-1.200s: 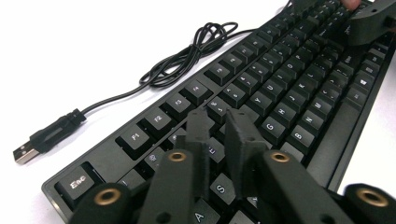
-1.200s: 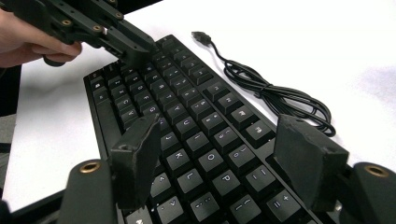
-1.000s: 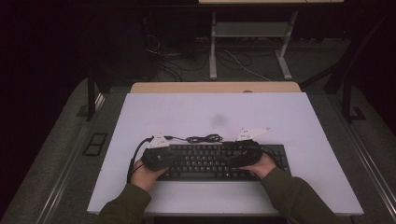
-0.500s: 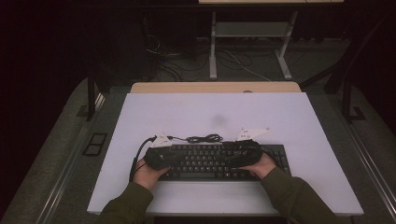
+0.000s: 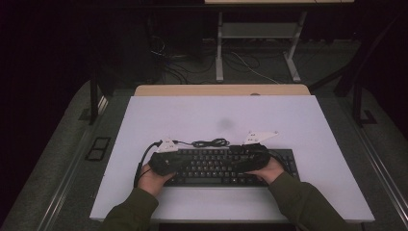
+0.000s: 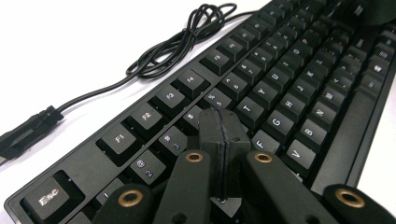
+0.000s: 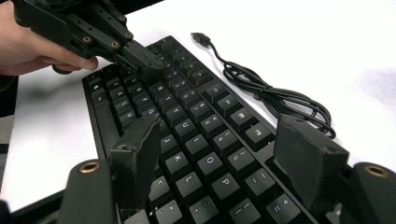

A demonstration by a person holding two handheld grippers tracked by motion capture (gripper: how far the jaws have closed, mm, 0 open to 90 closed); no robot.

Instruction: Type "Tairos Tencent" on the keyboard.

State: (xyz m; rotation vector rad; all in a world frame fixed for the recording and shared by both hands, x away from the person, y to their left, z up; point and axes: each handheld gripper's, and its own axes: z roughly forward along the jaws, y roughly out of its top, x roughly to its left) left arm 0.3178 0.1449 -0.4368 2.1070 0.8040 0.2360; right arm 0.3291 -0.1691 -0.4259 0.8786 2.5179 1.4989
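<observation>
A black keyboard [image 5: 226, 166] lies flat near the six o'clock edge of the white bench [image 5: 308, 125], its coiled cable [image 5: 210, 143] loose on the bench just beyond its twelve o'clock side, well out of the working area. The left claw [image 6: 224, 135] has its jaws pressed together into one narrow tip over the keys at the keyboard's nine o'clock end, probably so it can poke a single key rather than grip anything. The right claw [image 7: 224, 154] hangs spread and empty over the three o'clock end, its pads apart above the letter keys, seemingly just waiting.
</observation>
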